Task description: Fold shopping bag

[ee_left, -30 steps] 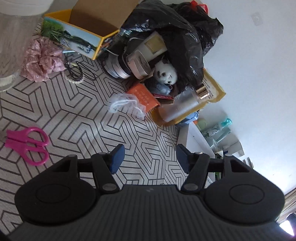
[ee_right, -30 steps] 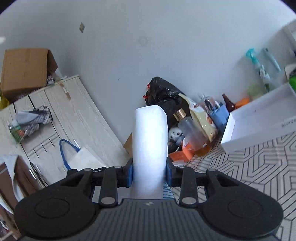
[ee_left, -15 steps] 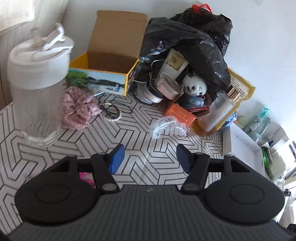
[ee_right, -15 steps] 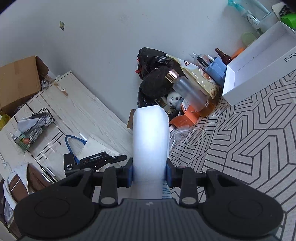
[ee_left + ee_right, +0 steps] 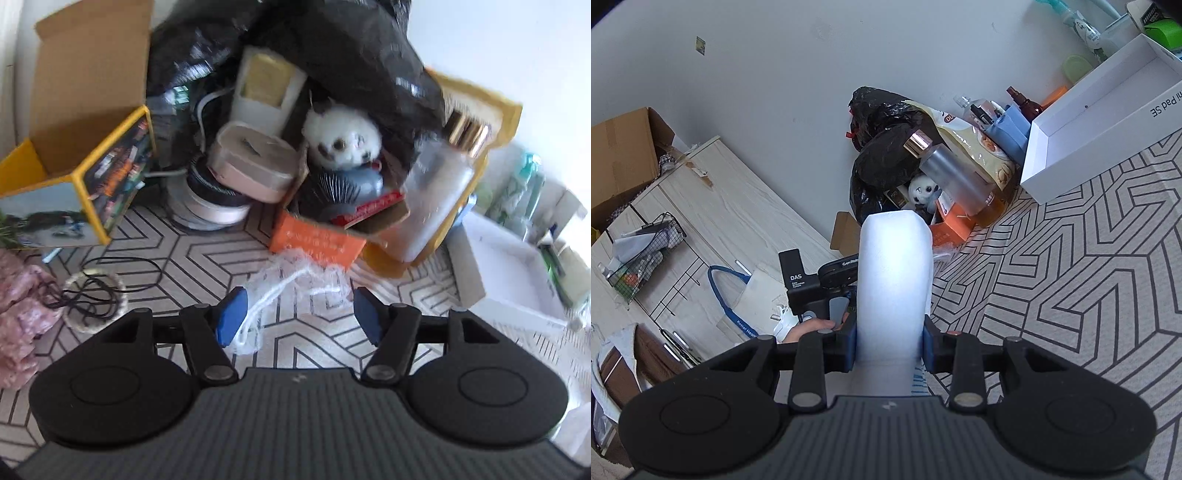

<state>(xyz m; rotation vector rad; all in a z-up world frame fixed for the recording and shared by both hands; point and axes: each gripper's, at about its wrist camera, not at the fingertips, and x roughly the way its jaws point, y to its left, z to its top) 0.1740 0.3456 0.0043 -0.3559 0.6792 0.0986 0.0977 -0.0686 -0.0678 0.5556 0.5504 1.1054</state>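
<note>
My right gripper is shut on a folded white shopping bag, which stands up between the blue pads as a tall narrow strip above the patterned table. My left gripper is open and empty, low over the table. Its body also shows at the left in the right wrist view, held by a hand. A small crumpled clear plastic bag with a white cord lies on the table just ahead of the left gripper, between its blue pads.
A pile stands against the wall: black rubbish bag, panda toy, orange box, frosted bottle, yellow carton. A white open box is at right, pink cloth and corded ring at left.
My left gripper has moved forward toward the pile and down; the clear bag now lies between its pads. The tumbler has left the view. My right gripper has tilted, still holding the bag.
</note>
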